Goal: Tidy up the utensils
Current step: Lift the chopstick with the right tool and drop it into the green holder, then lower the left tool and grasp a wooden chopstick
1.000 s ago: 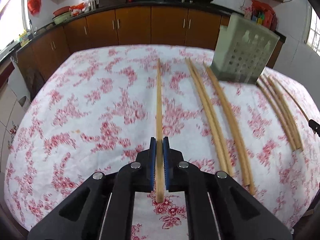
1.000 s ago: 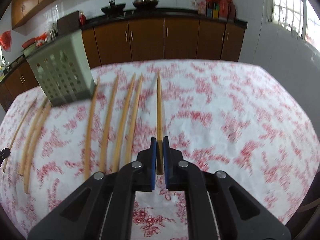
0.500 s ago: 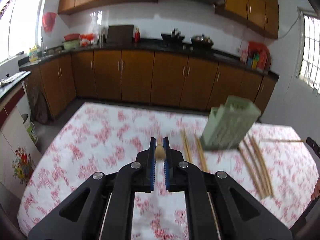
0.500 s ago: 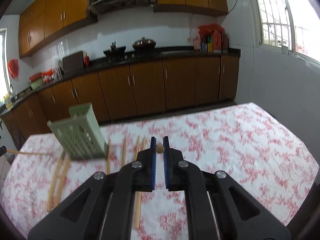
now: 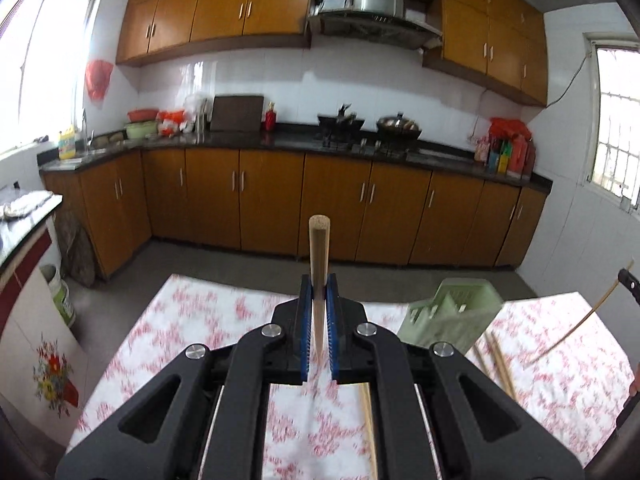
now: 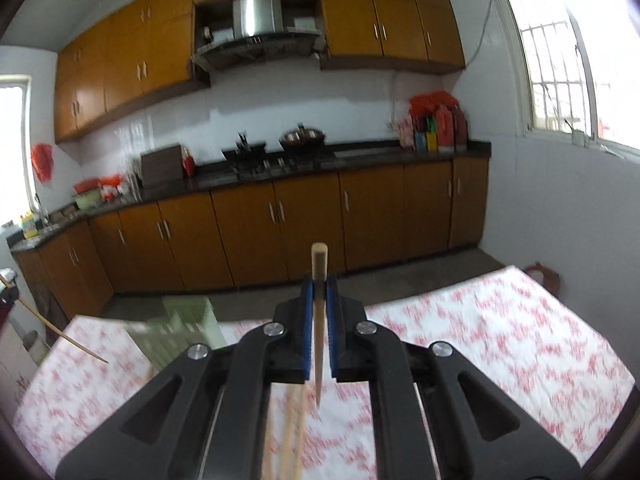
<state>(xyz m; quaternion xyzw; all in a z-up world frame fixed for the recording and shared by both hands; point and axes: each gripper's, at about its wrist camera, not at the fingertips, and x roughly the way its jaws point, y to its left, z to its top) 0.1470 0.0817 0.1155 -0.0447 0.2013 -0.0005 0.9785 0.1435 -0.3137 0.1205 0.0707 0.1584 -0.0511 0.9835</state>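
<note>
Chopsticks, pale wooden and tapered, are the work here; one is clamped in each hand-held gripper and raised above the table.

Left wrist view: the left gripper (image 5: 319, 292) has its blue pads pressed together on a pale wooden chopstick (image 5: 319, 248), gripped partway along its length, blunt thick end up, thin end pointing down toward the red-and-white floral tablecloth (image 5: 192, 320). Held near vertical, probably so it can drop tip-first into the pale green perforated plastic utensil holder (image 5: 448, 316), which stands to the right of the fingers and looks tilted, though blur makes that uncertain. Loose chopsticks (image 5: 500, 364) lie on the cloth just right of the holder; another shows under the gripper body. At far right the other chopstick (image 5: 576, 328) slants in the air below a dark tip of the right gripper.

Right wrist view: the right gripper (image 6: 319, 294) is likewise closed on its own pale wooden chopstick (image 6: 319, 272), thick end up, the fine tip (image 6: 318, 398) hanging free above the cloth. This view alone shows that tip clearly; the left view blurs its own. The green holder (image 6: 180, 332) sits left of the fingers here, blurred. Loose chopsticks (image 6: 292, 432) lie below. At far left the left-hand chopstick (image 6: 64, 334) crosses the frame at a slant.

Judgement: both sticks are ready for insertion; none is visibly in the holder yet.
</note>
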